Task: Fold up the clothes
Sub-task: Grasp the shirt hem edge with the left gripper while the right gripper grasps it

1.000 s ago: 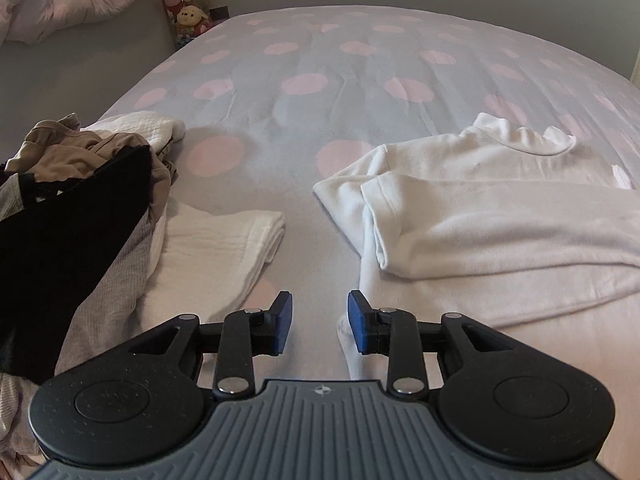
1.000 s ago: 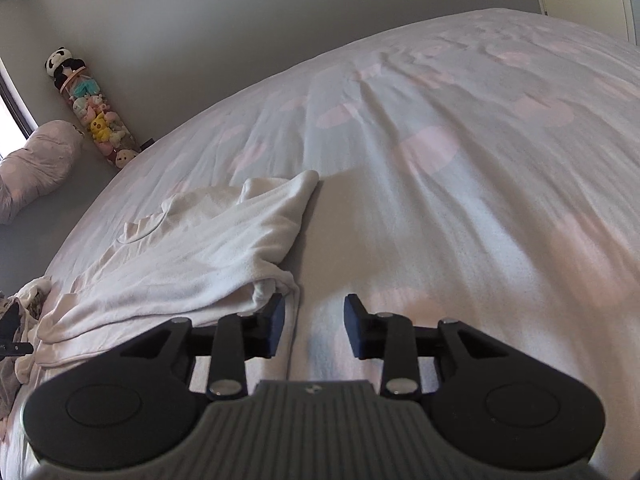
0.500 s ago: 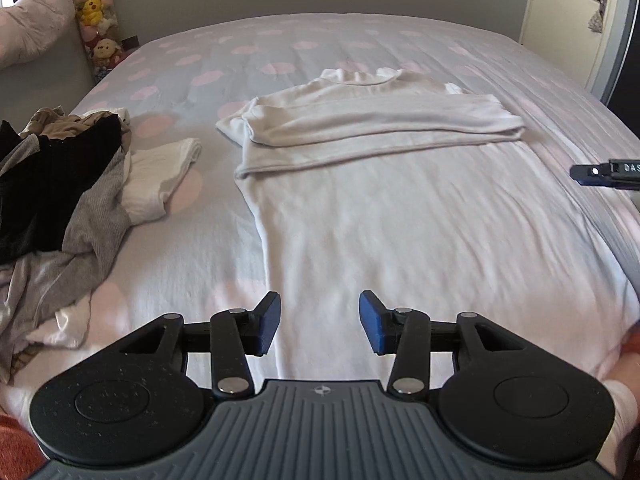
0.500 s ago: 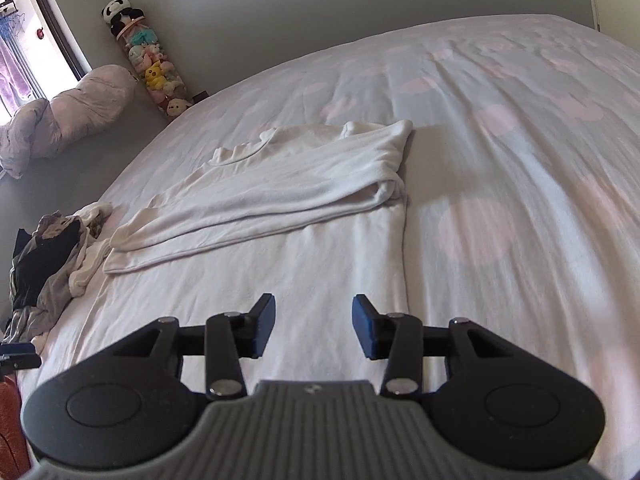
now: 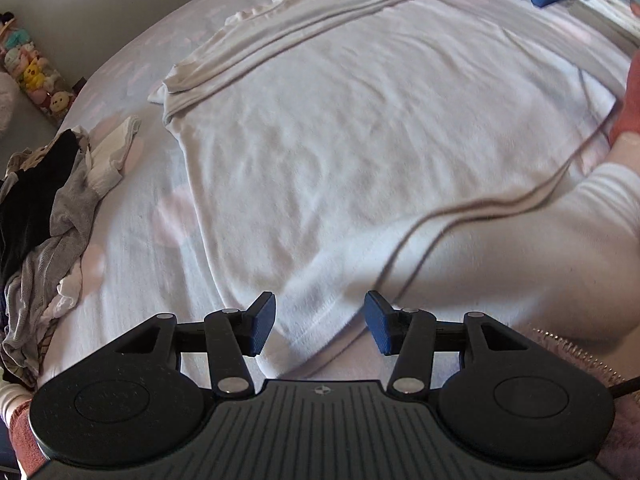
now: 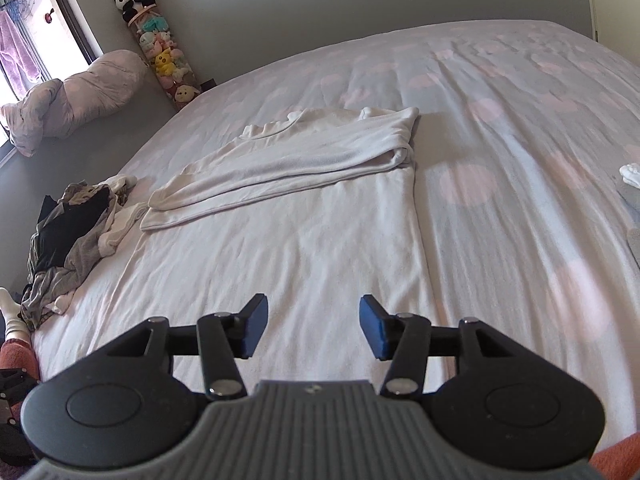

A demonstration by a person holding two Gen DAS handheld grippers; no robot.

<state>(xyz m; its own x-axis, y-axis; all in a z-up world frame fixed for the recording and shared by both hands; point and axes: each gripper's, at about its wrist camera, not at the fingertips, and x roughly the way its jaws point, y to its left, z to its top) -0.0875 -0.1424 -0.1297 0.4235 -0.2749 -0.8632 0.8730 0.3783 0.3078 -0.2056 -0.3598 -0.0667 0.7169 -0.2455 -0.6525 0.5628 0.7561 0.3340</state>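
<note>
Beyond the laundry, you have the bed (image 6: 520,128) under a pale sheet with faded pink dots. At its far left corner a tall clear tube of plush toys (image 6: 166,60) stands against the grey wall (image 6: 320,8), a panda toy (image 6: 130,0) sitting on top. A lilac bundled duvet (image 6: 76,92) lies on the floor beside the tube. At the far left a window (image 6: 24,36) shows purple cloth hanging outside.
</note>
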